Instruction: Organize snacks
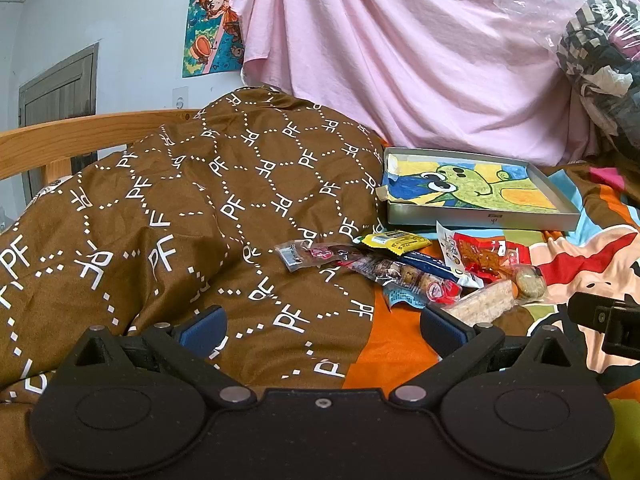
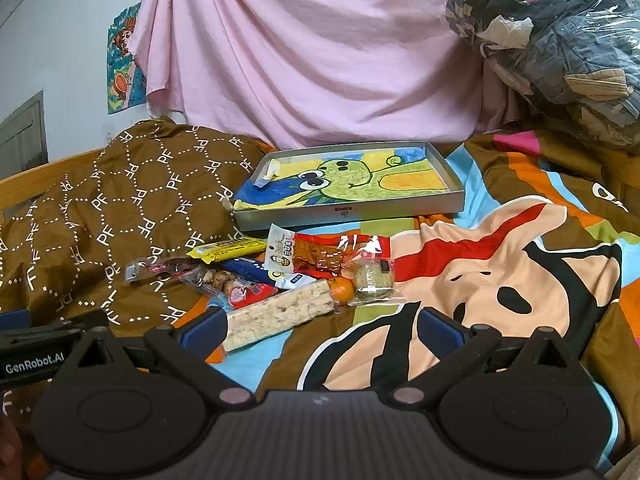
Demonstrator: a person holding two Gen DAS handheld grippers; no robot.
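A pile of wrapped snacks lies on the bed: a yellow bar, a red spicy-strip packet, a rice-cracker bar, a round biscuit pack, a small orange and a clear nut-bar pack. The pile also shows in the left wrist view. A shallow grey tray with a cartoon drawing inside sits just behind the pile; it also shows in the left wrist view. My left gripper is open and empty, left of the pile. My right gripper is open and empty, just in front of it.
A brown patterned duvet is heaped at the left. A pink sheet hangs behind. A clear bag of clothes sits at the back right. The colourful bedsheet spreads to the right. A wooden bed rail runs at the left.
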